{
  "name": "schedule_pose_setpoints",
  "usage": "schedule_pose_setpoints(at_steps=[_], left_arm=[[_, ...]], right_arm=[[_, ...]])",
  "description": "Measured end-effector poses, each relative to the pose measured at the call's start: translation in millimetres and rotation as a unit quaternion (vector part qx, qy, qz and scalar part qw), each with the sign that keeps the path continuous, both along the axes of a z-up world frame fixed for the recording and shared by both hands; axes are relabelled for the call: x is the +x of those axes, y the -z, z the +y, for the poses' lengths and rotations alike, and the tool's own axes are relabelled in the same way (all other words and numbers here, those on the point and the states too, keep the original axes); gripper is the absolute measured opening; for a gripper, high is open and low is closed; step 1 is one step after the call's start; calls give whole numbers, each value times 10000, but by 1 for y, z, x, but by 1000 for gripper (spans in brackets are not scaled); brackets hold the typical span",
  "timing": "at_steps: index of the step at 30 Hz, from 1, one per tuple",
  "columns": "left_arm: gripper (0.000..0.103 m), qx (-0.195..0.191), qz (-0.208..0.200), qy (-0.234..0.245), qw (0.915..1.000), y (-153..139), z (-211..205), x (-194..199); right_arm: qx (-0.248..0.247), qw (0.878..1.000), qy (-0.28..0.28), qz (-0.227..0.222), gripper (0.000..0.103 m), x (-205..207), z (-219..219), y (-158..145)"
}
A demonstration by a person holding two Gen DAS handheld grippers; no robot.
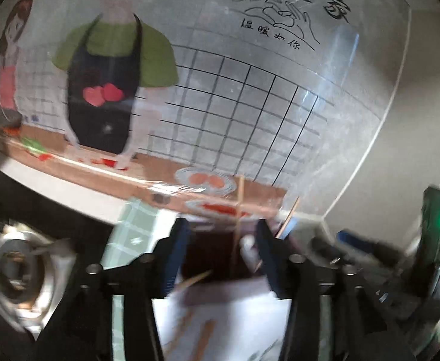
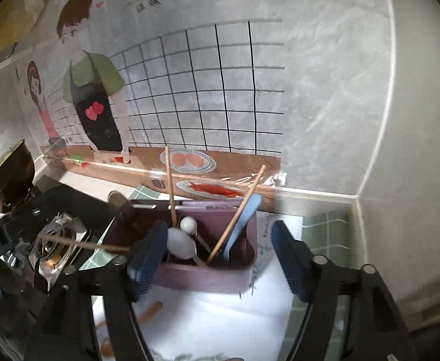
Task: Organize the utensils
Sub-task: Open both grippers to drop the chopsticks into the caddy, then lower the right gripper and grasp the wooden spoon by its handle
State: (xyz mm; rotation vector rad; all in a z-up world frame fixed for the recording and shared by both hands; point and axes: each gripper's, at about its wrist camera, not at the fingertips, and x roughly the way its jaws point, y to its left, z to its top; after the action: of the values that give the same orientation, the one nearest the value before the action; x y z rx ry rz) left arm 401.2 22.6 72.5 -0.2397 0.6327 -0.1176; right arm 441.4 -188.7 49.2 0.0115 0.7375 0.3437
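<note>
My right gripper (image 2: 212, 258) has its jaws wide apart, straddling the purple holder (image 2: 207, 273) without clearly touching it; the left finger (image 2: 146, 255) sits just beside the holder's left wall, the right finger (image 2: 289, 258) stands apart from its right side. Nothing is clamped. Inside the holder, between my fingers, lie two white spoons (image 2: 183, 240), a blue spoon (image 2: 244, 219) leaning up to the right, and two upright chopsticks: one (image 2: 170, 186) near the back left, one (image 2: 238, 213) slanting right against the blue spoon. A third chopstick (image 2: 81, 243) lies nearly level, running out left from my left finger over the stove burner (image 2: 57, 249); whether the finger touches it I cannot tell. Further left stands a dark pot (image 2: 12, 177). The holder rests on a white sheet (image 2: 213, 316), and below my left finger some orange pieces (image 2: 150, 311) lie on it, blurred.

My left gripper (image 1: 220, 252) also has its jaws apart, holding nothing. Between its fingers I see the holder's dark inside (image 1: 210, 255), with a chopstick (image 1: 238, 210) rising straight ahead and another (image 1: 287, 216) poking up just past the right finger (image 1: 272, 258). A loose stick (image 1: 194, 279) lies near the left finger (image 1: 174, 255). The view is smeared with blur. Beyond both grippers the wall carries a cartoon kitchen sticker (image 1: 105, 69).
</note>
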Motion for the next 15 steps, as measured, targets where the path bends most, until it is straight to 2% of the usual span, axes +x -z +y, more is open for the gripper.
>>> schedule_pose_setpoints(at_steps=[2,4,6,10,15], left_arm=[[56,363,88,30,9993,-3,9,-20],[56,563,245,42,9981,-2,20,-36],[61,563,417,39,9975,2,33,-48],[66,556,737,-38,9957,11,55,-67],[67,982,1031,100,9898,31,64,-92]], right_arm=[[-136,9999,17,38,75,-15,4,-2],[-237,9997,52,86,83,-29,7,-1],[-385,9991,119,106,92,-42,14,4],[-847,9958,300,180,103,-66,38,20],[-1177,9902,159,733,103,-83,83,59]])
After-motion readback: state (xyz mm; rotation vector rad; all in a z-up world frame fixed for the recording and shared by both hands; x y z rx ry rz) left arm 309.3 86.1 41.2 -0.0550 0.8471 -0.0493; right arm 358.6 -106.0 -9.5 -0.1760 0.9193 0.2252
